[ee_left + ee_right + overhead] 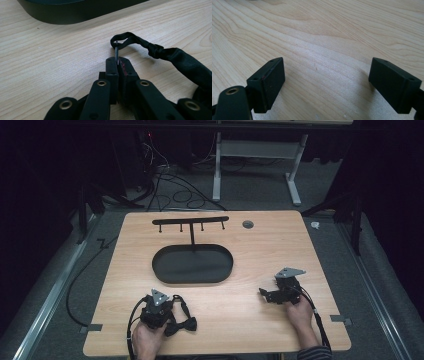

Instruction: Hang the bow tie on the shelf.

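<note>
A black bow tie (184,324) with a thin strap lies on the wooden table near its front left. My left gripper (165,304) is right beside it, held by a hand. In the left gripper view the jaws (117,61) are pressed together on a thin edge of the strap (130,40), whose loop curls just ahead of the tips; the bow tie's thicker part (185,65) trails to the right. My right gripper (270,295) rests at the front right, and its jaws (327,72) stand wide open over bare wood with nothing between them.
A black oval tray (192,262) sits mid-table, and its wall (75,12) is close ahead of the left gripper. A black post rises from it to a bar with several hooks (190,221). A grey round grommet (247,224) is behind; cables lie on the floor beyond.
</note>
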A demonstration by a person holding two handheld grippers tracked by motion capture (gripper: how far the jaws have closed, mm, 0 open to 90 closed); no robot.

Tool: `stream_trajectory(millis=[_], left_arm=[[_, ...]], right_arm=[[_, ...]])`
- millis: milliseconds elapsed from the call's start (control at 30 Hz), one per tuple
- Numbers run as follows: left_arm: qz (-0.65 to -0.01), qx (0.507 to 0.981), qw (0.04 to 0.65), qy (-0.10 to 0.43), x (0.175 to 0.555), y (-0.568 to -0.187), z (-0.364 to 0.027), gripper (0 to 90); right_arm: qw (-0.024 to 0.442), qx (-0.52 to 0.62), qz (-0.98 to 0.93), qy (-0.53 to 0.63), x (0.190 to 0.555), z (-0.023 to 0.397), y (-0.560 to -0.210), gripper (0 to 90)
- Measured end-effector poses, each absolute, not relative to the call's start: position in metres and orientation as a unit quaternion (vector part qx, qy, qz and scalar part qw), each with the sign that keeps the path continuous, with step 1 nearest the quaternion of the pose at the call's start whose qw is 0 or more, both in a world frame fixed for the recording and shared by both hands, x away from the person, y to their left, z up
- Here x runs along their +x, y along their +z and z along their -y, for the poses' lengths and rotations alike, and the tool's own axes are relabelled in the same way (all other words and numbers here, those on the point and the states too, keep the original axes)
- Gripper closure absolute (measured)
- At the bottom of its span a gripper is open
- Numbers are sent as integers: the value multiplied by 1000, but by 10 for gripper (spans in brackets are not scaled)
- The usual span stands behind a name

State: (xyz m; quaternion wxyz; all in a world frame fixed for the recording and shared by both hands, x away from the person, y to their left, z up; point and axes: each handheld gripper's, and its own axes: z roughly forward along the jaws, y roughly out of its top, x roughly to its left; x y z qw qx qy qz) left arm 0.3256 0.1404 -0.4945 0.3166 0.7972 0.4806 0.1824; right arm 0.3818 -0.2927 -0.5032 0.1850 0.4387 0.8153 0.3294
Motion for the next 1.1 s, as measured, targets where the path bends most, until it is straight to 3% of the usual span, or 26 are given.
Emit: stream_trajectory(millis=[400, 1100], left_arm=[[-474, 798, 332, 171, 327, -491, -141, 881], [-435, 789, 388, 193, 325, -440, -142, 881]], right_arm=[[185, 439, -815, 329, 382, 293, -503, 143], [186, 439, -815, 330, 382, 293, -503, 143]])
